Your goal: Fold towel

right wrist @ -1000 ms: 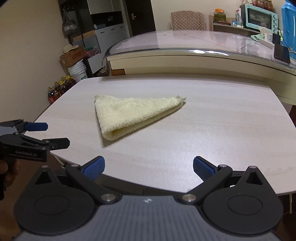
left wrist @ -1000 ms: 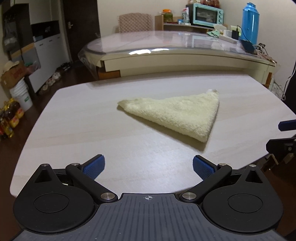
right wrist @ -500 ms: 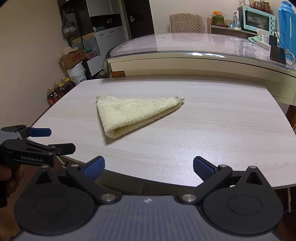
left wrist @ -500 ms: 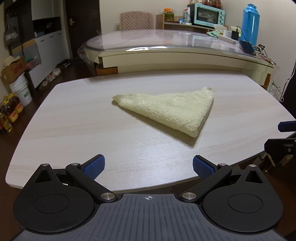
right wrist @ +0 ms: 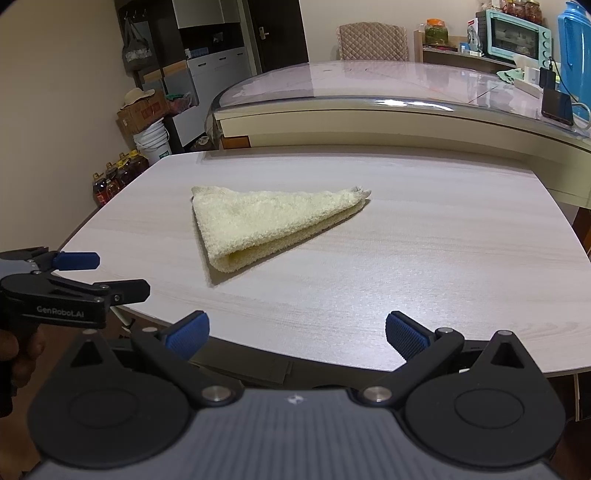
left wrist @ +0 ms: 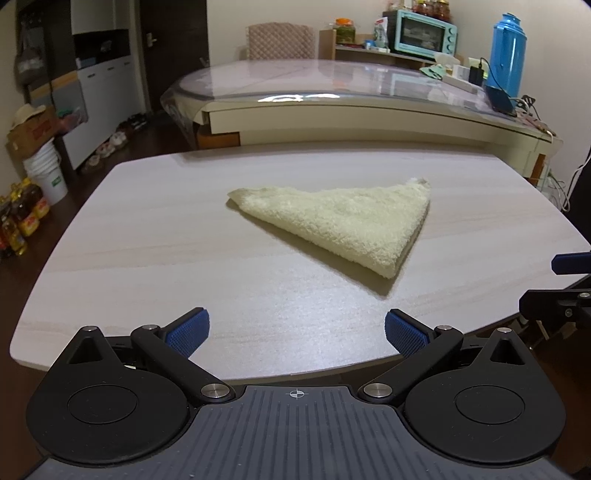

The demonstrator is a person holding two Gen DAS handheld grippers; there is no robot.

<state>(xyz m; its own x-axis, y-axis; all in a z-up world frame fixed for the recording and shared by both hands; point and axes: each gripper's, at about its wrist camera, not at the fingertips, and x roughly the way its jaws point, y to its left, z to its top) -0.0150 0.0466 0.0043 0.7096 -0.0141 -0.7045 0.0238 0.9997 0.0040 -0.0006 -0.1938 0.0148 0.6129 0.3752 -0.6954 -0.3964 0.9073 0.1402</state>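
Observation:
A pale yellow towel (left wrist: 343,221) lies folded into a triangle on the light wooden table (left wrist: 147,258); in the right wrist view the towel (right wrist: 266,225) shows its folded edge toward me. My left gripper (left wrist: 296,330) stands open at the table's near edge, well short of the towel, with nothing between its blue pads. My right gripper (right wrist: 297,332) is also open and empty at the near edge. The left gripper (right wrist: 96,275), held by a hand, shows at the left of the right wrist view. The right gripper's fingers (left wrist: 569,262) poke in at the right edge of the left wrist view.
Behind the wooden table stands a larger glass-topped table (left wrist: 332,85) with a blue thermos (left wrist: 506,55), a teal toaster oven (left wrist: 424,29) and cables. Buckets (left wrist: 48,173), oil bottles (left wrist: 22,218) and boxes sit on the floor at left.
Both grippers have pulled back from the towel toward the table's near edge and risen slightly. The towel has not moved. Both stayed open.

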